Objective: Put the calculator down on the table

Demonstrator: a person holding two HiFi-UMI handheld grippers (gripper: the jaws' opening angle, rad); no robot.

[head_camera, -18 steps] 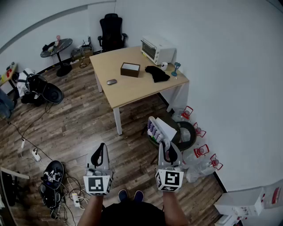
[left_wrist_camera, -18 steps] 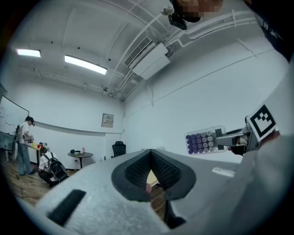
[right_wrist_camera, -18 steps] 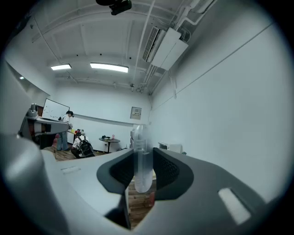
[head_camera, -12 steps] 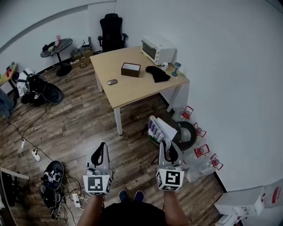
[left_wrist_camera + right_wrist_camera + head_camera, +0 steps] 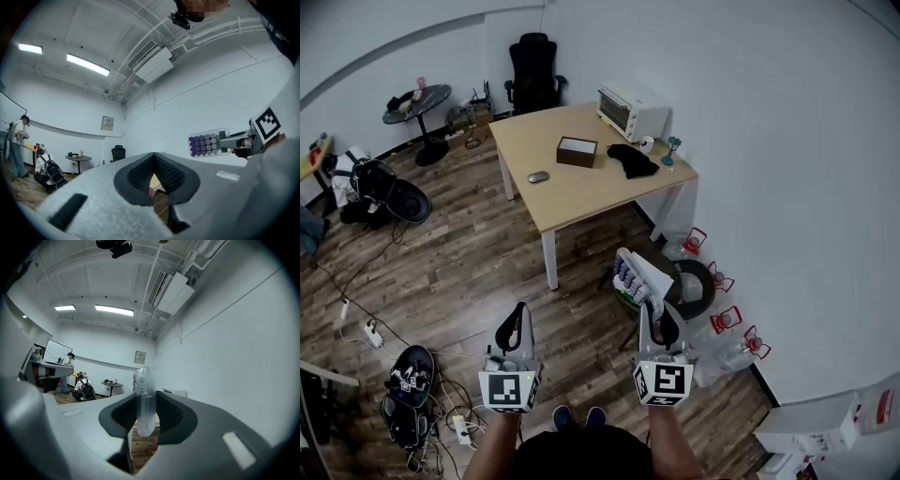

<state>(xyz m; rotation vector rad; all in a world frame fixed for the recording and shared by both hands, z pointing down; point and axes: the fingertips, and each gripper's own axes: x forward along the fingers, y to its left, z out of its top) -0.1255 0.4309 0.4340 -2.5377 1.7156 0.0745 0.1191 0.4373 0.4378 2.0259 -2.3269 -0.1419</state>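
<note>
Table [image 5: 572, 202]: the near corner is bare. 4 obstacles stand beyond it: mouse [image 5: 538, 176] by the left edge, box [image 5: 577, 150], black cloth [image 5: 633, 159], toaster oven [image 5: 633, 110] at the far right corner. Floor approach: cables [image 5: 422, 398] left, water bottles [image 5: 727, 323] right.

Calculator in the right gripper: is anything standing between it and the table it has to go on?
Nothing visible does. The calculator, clamped in the right gripper, is apart from the table with only bare floor between. The table's near end is free; the box, mouse and black cloth lie farther back.
</note>
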